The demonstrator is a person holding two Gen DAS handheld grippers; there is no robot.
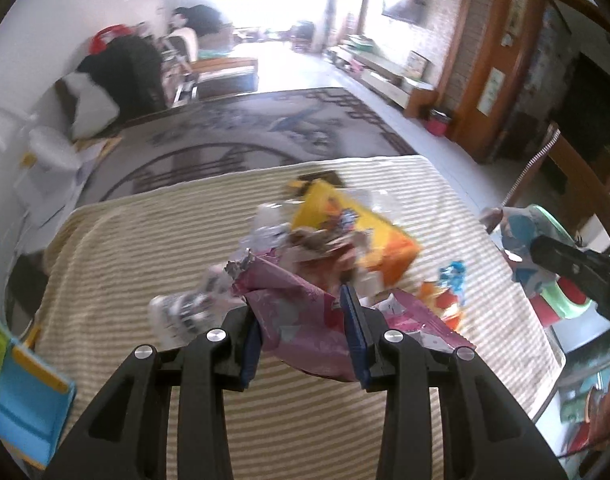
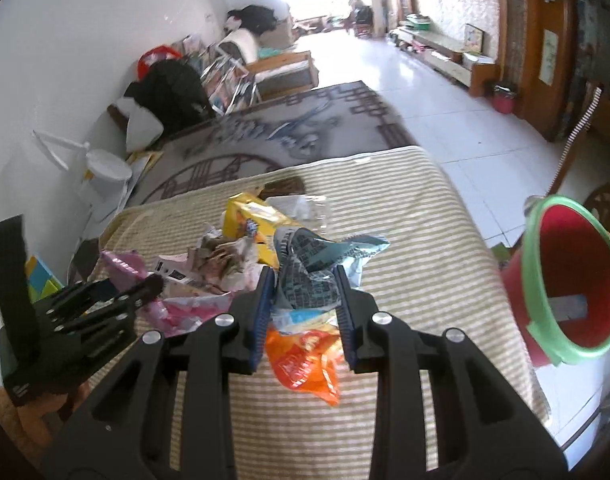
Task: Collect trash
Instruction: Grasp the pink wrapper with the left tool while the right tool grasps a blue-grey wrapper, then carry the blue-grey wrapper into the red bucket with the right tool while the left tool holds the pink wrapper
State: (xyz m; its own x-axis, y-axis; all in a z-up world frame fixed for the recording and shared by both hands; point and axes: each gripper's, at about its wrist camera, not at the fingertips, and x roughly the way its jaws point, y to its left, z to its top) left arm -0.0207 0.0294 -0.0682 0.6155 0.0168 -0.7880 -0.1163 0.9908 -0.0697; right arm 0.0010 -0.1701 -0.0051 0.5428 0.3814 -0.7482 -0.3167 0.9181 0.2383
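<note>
The left gripper point(image 1: 303, 316) had its jaws closed on a crumpled pink wrapper point(image 1: 301, 320), and the right gripper point(image 2: 303, 304) had its jaws closed on a blue-grey wrapper point(image 2: 309, 276). Both wrappers looked feather-light, limp and slick, likely to slip unless pinched at a bunched fold. More litter, among it a yellow packet point(image 2: 251, 216) and an orange wrapper point(image 2: 305, 364), lay on the striped worktop point(image 2: 405, 240) beyond and beneath the jaws. The red bucket point(image 2: 565, 280) stood right of the right jaws.
</note>
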